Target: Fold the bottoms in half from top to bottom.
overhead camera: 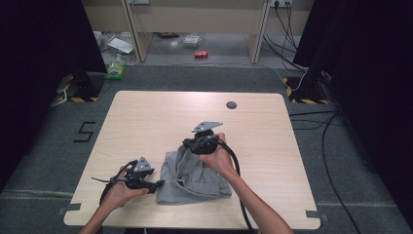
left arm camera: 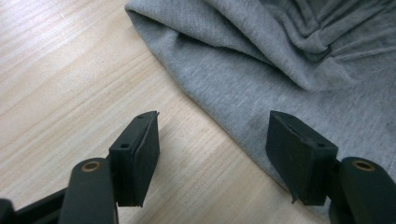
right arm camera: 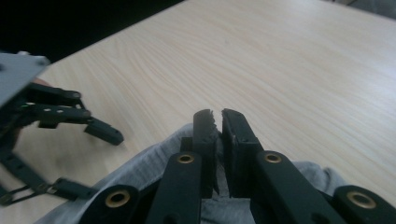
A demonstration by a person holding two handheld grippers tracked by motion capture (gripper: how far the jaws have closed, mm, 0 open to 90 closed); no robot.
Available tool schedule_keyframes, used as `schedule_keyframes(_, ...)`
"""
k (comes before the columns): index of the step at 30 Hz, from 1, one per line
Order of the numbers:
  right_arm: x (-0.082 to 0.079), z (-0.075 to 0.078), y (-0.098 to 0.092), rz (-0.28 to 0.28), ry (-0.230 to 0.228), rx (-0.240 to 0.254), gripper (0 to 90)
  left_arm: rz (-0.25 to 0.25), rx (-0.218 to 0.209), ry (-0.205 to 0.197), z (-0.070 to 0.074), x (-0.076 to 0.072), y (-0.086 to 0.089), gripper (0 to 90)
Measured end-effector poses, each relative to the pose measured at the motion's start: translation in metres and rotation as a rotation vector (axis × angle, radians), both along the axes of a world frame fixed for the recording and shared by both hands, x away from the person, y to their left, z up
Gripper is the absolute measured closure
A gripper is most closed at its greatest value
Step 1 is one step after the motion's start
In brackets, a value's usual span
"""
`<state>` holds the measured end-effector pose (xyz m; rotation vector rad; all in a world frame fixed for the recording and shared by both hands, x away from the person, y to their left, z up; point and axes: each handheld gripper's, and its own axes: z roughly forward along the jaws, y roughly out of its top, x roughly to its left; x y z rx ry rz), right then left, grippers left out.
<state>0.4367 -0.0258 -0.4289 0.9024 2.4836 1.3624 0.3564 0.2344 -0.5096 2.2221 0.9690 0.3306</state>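
A crumpled grey garment point(overhead camera: 192, 178) lies on the near middle of the wooden table point(overhead camera: 160, 114). My right gripper point(overhead camera: 189, 145) sits at the garment's far edge with its jaws together, and grey cloth point(right arm camera: 140, 170) bunches up around and between them; in the right gripper view the right gripper point(right arm camera: 218, 114) looks shut on a fold. My left gripper point(overhead camera: 158, 184) rests at the garment's left edge, pointing right. Seen from the left gripper view, the left gripper point(left arm camera: 213, 116) stands open; one jaw is over bare wood, the other over the cloth's point(left arm camera: 289, 56) edge.
A dark round grommet point(overhead camera: 231, 105) marks the table's far side. Cables trail from both grippers over the near edge. Beyond the table, the floor holds a green item point(overhead camera: 115, 70), a red item point(overhead camera: 201, 54) and black stand bases point(overhead camera: 80, 87).
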Motion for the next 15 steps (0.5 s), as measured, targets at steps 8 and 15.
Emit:
schedule_keyframes(8,-0.061,0.007,-0.052,-0.037,-0.084,0.065,86.6,-0.004,-0.001,-0.002,0.0,0.0,0.0,34.0)
schedule_keyframes(15,-0.102,-0.005,-0.081,-0.073,-0.1,0.078,89.7,-0.01,0.0,-0.003,0.0,0.0,0.0,34.2)
